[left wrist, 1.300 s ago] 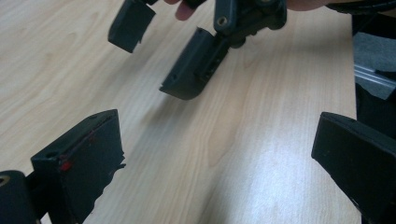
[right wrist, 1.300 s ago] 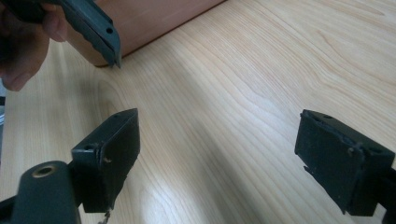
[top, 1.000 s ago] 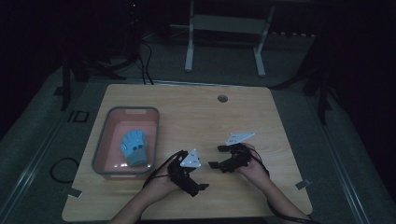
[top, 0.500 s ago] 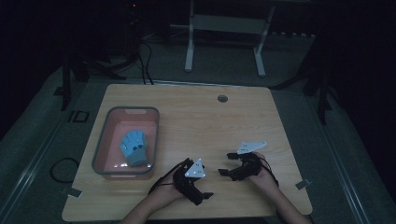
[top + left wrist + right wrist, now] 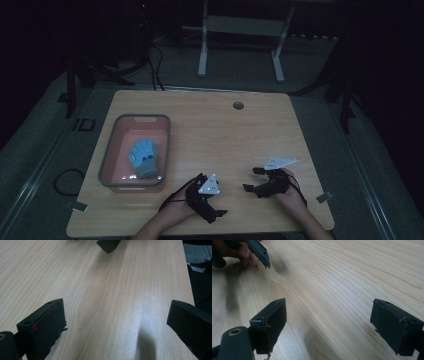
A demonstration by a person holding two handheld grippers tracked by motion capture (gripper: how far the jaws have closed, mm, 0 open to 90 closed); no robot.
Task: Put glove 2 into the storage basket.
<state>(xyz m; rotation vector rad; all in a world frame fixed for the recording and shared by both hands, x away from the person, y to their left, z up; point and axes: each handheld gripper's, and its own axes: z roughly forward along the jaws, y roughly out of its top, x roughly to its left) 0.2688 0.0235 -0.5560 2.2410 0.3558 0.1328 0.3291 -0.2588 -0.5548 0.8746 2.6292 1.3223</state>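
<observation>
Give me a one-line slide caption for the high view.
Two hand-held grippers, left and right, open and empty near the table's front edge; blue glove lies in the pink bin.

left gripper (image 5: 212,202) pulled back toward near table edge; right gripper (image 5: 254,180) likewise, lower and nearer

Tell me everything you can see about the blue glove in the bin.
The glove is light blue, knit-looking, with a darker grey cuff and a few small dark dots on it. It lies flat on the floor of the pink bin, fingers spread toward the table's far edge, cuff toward the person. It sits in the bin's nearer half, toward its right wall. Nothing holds it.
</observation>
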